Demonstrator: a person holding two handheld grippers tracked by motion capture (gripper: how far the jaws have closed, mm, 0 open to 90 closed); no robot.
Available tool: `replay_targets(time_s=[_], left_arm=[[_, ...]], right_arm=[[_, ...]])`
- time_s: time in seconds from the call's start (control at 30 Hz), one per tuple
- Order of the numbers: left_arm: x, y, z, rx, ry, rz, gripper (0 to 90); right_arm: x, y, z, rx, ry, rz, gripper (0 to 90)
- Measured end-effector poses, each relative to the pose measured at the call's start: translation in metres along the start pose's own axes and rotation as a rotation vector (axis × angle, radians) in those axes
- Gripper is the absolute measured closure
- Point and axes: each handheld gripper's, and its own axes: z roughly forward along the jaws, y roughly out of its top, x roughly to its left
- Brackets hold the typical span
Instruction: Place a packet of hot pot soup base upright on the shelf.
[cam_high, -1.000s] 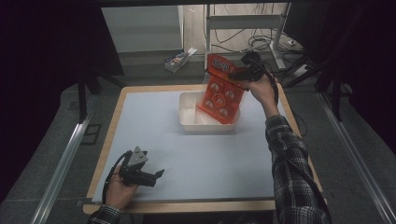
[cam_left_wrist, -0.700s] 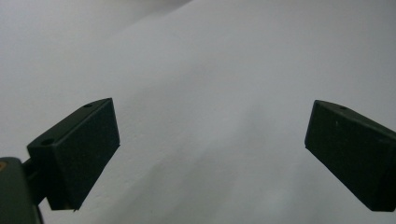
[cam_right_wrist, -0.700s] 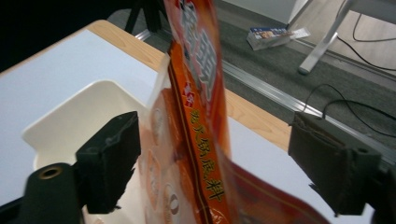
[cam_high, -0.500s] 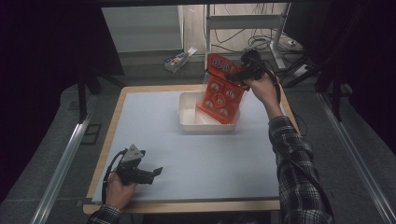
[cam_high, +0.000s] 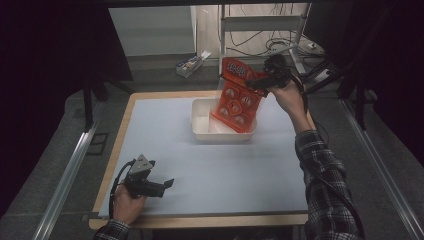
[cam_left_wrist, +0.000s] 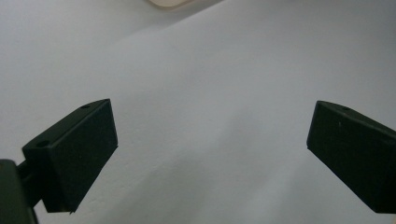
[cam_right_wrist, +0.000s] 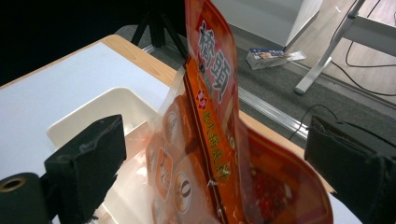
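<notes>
Snack bag (cam_high: 237, 97), orange and red, stands tilted with its bottom in the white tub (cam_high: 202, 124) on the counter (cam_high: 225, 165). Right gripper (cam_right_wrist: 215, 154) has its jaws wide open around the bag. Left gripper (cam_high: 167, 184) rests open over bare counter.

We are seeing the white table top (cam_high: 210, 165) glowing evenly under soft overhead light while the room at both sides is falling away into near black, and the high view is looking slightly soft and grainy. In the left gripper view the black jaws are blurring at close range and casting only faint, diffuse shadows on the pale surface. In the right gripper view the orange packet (cam_right_wrist: 210, 140) is catching a mild sheen, its lower part and the jaws drifting out of focus.
</notes>
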Motion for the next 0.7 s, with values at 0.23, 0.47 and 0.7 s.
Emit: replay_targets(time_s=[0.23, 0.47, 0.7], left_arm=[[0.000, 0.000, 0.000, -0.003, 0.004, 0.012, 2.3], [-0.005, 0.001, 0.001, -0.008, 0.008, 0.051, 1.5], [-0.006, 0.001, 0.001, -0.006, 0.023, 0.060, 1.4]], right_arm=[[0.003, -0.010, -0.006, 0.003, 0.006, 0.003, 2.5], [0.006, -0.020, -0.009, -0.004, 0.013, 0.002, 1.2], [0.010, -0.029, -0.015, -0.007, 0.005, 0.002, 0.4]])
